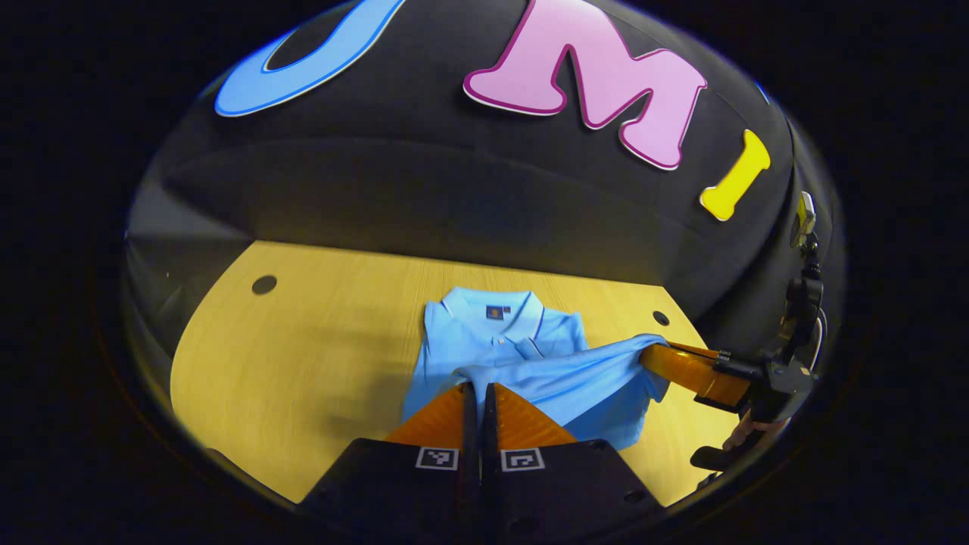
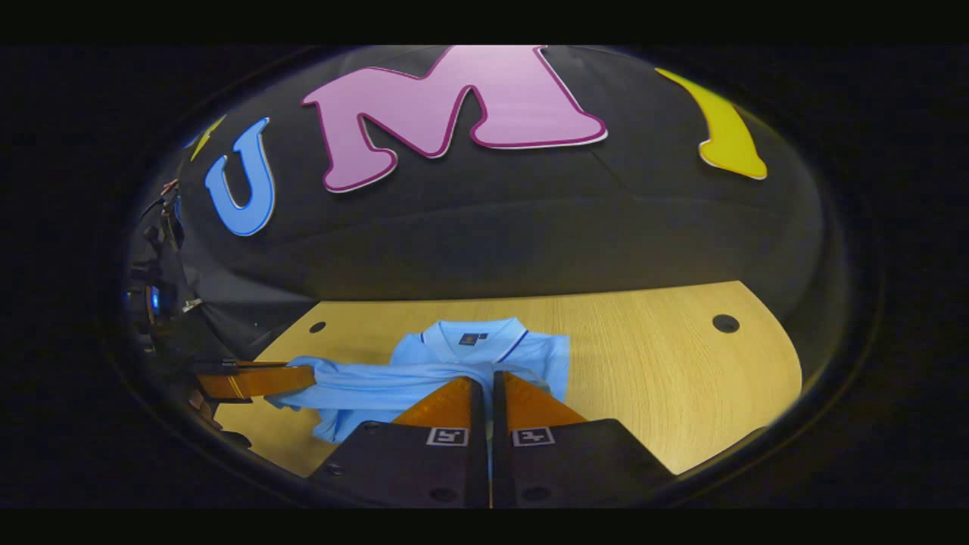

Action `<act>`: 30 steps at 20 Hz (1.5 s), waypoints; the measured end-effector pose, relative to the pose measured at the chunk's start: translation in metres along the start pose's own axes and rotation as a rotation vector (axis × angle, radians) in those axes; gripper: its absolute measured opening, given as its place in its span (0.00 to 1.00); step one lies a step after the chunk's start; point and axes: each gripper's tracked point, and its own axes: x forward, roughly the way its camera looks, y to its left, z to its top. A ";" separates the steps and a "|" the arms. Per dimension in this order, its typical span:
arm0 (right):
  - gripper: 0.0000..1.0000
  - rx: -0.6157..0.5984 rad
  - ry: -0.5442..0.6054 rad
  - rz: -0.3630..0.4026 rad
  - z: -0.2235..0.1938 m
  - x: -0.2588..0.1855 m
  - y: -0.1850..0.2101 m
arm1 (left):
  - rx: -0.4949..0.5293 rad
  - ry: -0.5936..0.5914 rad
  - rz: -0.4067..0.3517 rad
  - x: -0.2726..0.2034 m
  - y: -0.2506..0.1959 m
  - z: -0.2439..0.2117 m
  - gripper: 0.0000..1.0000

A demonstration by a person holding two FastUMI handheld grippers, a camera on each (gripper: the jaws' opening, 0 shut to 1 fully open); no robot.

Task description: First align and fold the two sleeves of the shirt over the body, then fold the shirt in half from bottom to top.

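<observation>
Two grippers are pinching the light blue shirt [image 1: 522, 356] along its lifted lower edge, and much of the cloth beneath that raised fold is lying hidden from both cameras. In the left gripper view the left gripper [image 1: 478, 395] is sitting at the bottom centre with its fingers drawn almost together, a thin strip of fabric caught between them; the right gripper [image 1: 657, 356] is reaching in from the right edge of the frame, its tips buried in the hem so that their gap is impossible to judge there. In the right gripper view the right gripper [image 2: 487, 387] is showing its fingers nearly closed on blue cloth at the bottom centre, while the left gripper [image 2: 306, 376] is entering from the lower left, its body dim and partly cut off by the edge. The shirt [image 2: 447, 371] is resting collar-up toward the booth wall, sleeves already lying over the body. The wooden table [image 1: 303, 363] is offering bare surface to the left of the shirt in the left gripper view and to the right in the other [image 2: 681, 378]. A dark round hole [image 1: 264, 284] is marking the tabletop at the upper left.
</observation>
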 end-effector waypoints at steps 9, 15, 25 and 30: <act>0.01 -0.052 0.025 -0.019 0.020 0.131 -0.021 | 0.060 -0.006 0.036 0.133 0.045 0.042 0.06; 0.12 -0.057 0.088 -0.129 -0.004 0.158 -0.053 | 0.166 -0.016 0.116 0.163 0.063 0.043 0.28; 0.98 -0.071 -0.095 -0.218 0.046 0.006 -0.073 | 0.120 -0.277 0.219 0.003 0.062 0.086 1.00; 0.98 -0.086 -0.131 -0.298 0.037 -0.110 -0.074 | 0.178 -0.483 0.278 -0.130 0.053 0.093 0.98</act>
